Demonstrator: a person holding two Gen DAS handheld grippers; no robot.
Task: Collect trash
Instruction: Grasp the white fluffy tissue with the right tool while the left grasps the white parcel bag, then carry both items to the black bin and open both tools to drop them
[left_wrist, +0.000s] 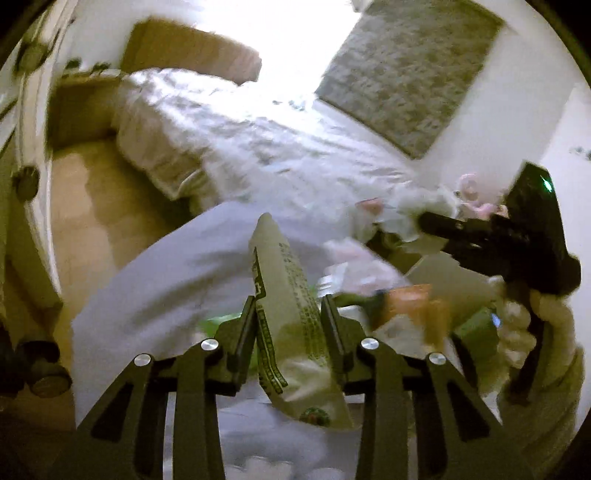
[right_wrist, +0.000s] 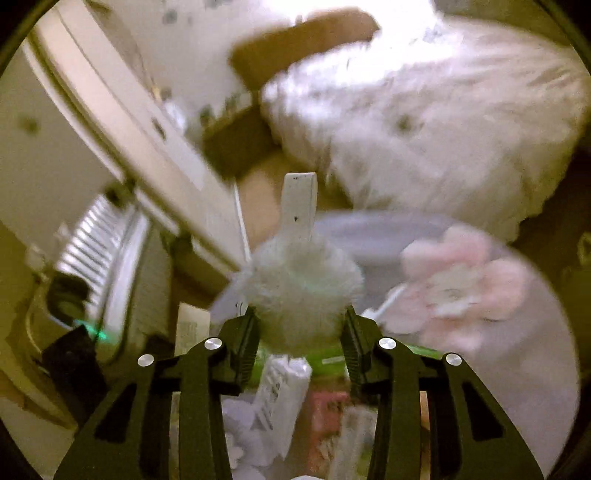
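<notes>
left gripper (left_wrist: 288, 321) jaws clamp a printed wrapper (left_wrist: 291, 314); right gripper (right_wrist: 301, 326) jaws hold a fluffy ball (right_wrist: 301, 291). either could slip loose above the bag (left_wrist: 155, 273).

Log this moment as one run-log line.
left gripper: shut on printed packet | right gripper: shut on fluffy white item | below: white bag with trash | views blurred

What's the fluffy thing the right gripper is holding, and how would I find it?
Start at the big white bed, then drop to the right gripper in front of it. Between its fingers sits a pale fluffy ball with a flat white tab sticking up. Unlike the pink flower-shaped plush beside it, it is round and whitish.
</notes>
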